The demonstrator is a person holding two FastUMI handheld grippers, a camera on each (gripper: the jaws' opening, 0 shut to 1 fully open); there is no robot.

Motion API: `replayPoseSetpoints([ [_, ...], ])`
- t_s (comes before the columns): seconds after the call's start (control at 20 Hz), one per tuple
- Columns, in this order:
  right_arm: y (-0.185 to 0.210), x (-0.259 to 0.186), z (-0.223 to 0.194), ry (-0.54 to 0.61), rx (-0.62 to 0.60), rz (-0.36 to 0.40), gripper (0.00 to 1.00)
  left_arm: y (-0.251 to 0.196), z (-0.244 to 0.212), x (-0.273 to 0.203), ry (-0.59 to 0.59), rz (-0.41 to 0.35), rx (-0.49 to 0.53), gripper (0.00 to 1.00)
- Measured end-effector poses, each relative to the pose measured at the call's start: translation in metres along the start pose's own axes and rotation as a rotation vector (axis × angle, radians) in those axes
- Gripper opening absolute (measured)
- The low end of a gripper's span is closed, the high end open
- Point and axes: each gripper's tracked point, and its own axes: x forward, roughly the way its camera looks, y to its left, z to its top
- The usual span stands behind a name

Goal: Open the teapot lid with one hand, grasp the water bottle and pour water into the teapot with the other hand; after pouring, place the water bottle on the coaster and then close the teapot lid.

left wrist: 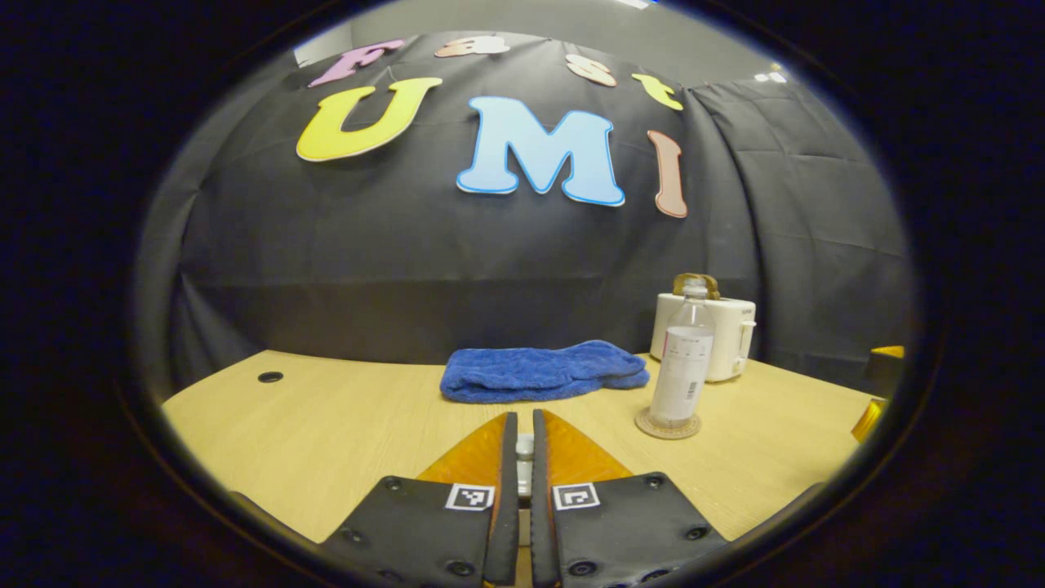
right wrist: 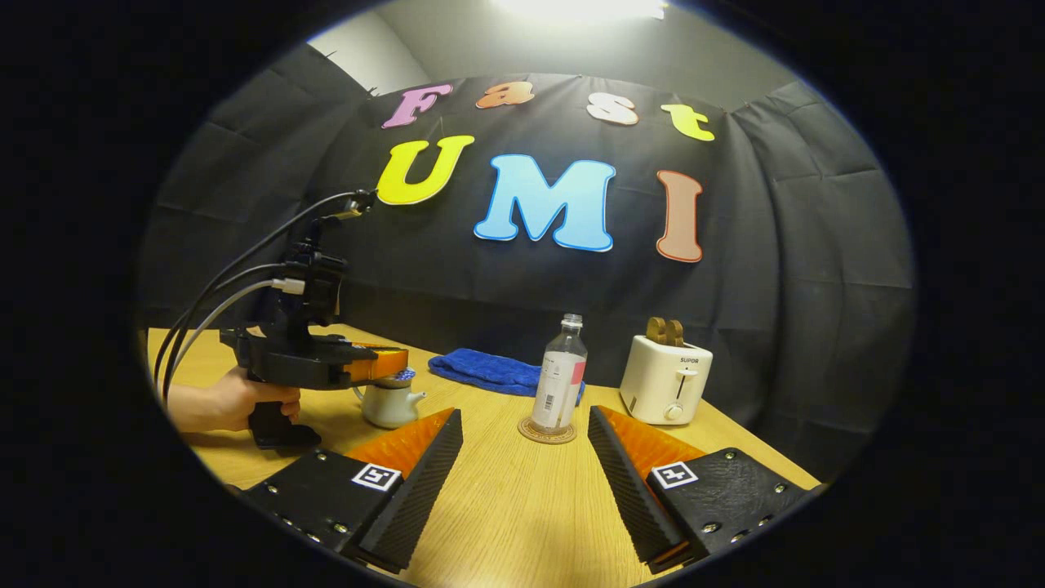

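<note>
In the left gripper view, the left gripper (left wrist: pixel 524 445) is clenched on something small and pale, most likely the lid knob. In the right gripper view, a hand (right wrist: pixel 220 402) holds that gripper over the teapot (right wrist: pixel 390 400), at its lid. The right gripper (right wrist: pixel 524 445) hangs released above the surface (right wrist: pixel 506 506), touching nothing. The bottle (right wrist: pixel 560 376) stands upright on the coaster (right wrist: pixel 547 434), between a blue towel (right wrist: pixel 482 367) and a toaster (right wrist: pixel 665 380).
</note>
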Motion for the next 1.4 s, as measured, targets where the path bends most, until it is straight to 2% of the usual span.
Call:
replayPoseSetpoints([
  [0.25, 0.011, -0.004, -0.001, 0.001, -0.025, 0.038, 0.96, 0.0, -0.003, -0.003, -0.002, 0.019, -0.013, 0.12],
  [0.65, 0.007, -0.004, -0.01, 0.023, -0.015, 0.04, 0.96, -0.001, -0.005, -0.003, 0.002, 0.036, 0.033, 0.13],
  [0.95, 0.003, -0.003, -0.012, 0.022, -0.013, 0.03, 0.96, -0.001, -0.017, 0.001, 0.019, 0.039, 0.007, 0.14],
  [1.25, 0.0, -0.005, -0.015, 0.038, -0.022, 0.021, 0.96, -0.002, -0.016, -0.004, 0.023, 0.038, -0.009, 0.19],
  [1.4, -0.003, -0.008, -0.009, 0.033, -0.016, 0.007, 0.96, -0.006, -0.012, -0.016, 0.011, 0.029, -0.009, 0.35],
])
